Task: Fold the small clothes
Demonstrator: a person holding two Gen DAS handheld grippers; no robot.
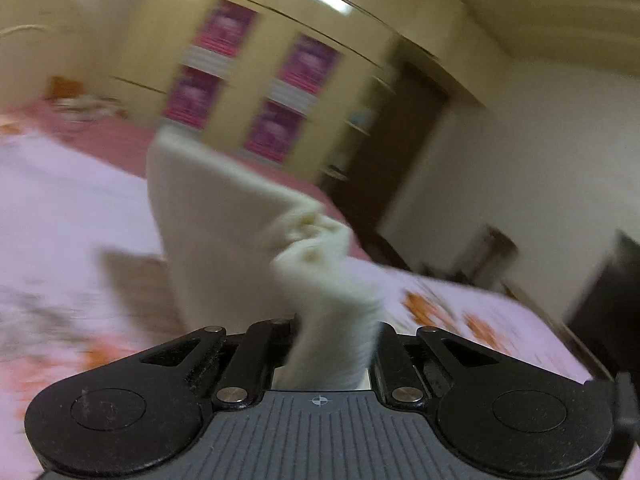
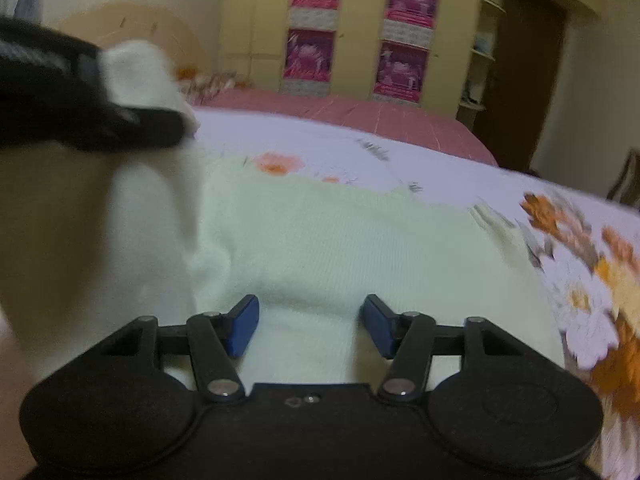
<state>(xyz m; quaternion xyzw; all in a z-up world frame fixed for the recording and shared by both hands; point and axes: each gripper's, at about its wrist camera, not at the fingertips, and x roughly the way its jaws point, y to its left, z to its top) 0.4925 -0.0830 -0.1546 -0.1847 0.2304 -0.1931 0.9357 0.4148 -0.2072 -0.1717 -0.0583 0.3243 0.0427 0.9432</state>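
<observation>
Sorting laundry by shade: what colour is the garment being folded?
Cream white garment, seen best from the right wrist.

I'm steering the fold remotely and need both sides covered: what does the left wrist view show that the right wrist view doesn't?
Only the left wrist view: the left gripper shut on a bunched edge of the cream garment, lifting it off the floral bedspread.

Only the right wrist view: the right gripper with its blue pads apart, over the garment's flat part; nothing is pinched.

Both: the garment, the bedspread, the wardrobe with pink posters.
</observation>
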